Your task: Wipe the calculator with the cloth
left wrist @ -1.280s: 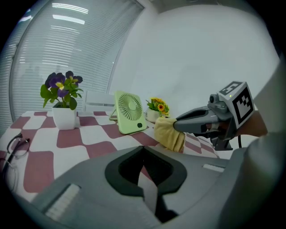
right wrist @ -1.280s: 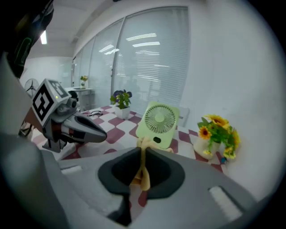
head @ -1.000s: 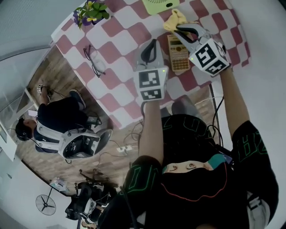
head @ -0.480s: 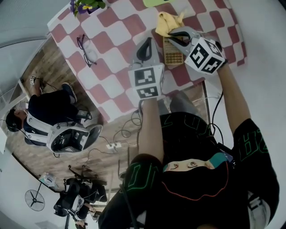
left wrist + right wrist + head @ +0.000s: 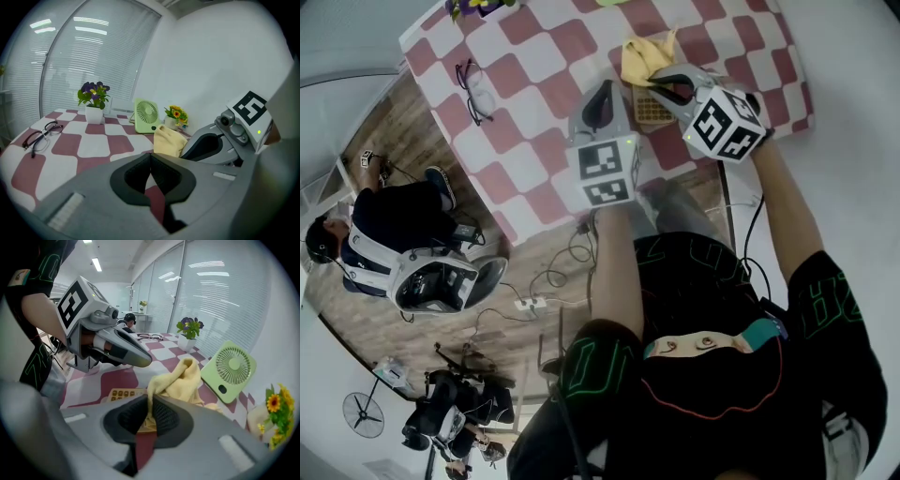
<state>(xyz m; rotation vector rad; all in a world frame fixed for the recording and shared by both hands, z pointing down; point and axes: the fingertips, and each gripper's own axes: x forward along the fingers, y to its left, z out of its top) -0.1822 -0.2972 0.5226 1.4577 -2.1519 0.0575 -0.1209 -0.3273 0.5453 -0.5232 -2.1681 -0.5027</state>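
Note:
The yellow cloth (image 5: pixel 644 56) lies bunched over the far end of the tan calculator (image 5: pixel 653 109) on the checked table. My right gripper (image 5: pixel 659 82) is shut on the cloth (image 5: pixel 180 380), a fold of it pinched between the jaws, and the calculator (image 5: pixel 123 393) shows its keys just left of the jaws. My left gripper (image 5: pixel 602 97) hangs above the table to the left of the calculator, shut with nothing in it. In the left gripper view the cloth (image 5: pixel 168 140) rises ahead of the shut left gripper (image 5: pixel 150 176), with the right gripper beside it.
A green desk fan (image 5: pixel 228 371), a white pot of purple flowers (image 5: pixel 94 104) and a small vase of orange flowers (image 5: pixel 175 116) stand along the table's far side. Black glasses (image 5: pixel 474 80) lie at the left. A seated person (image 5: pixel 384 234) is on the floor side, left.
Both grippers, the cloth and the calculator have drifted upward in the head view as the head turned. The right gripper has slid the cloth a little nearer, covering more of the calculator.

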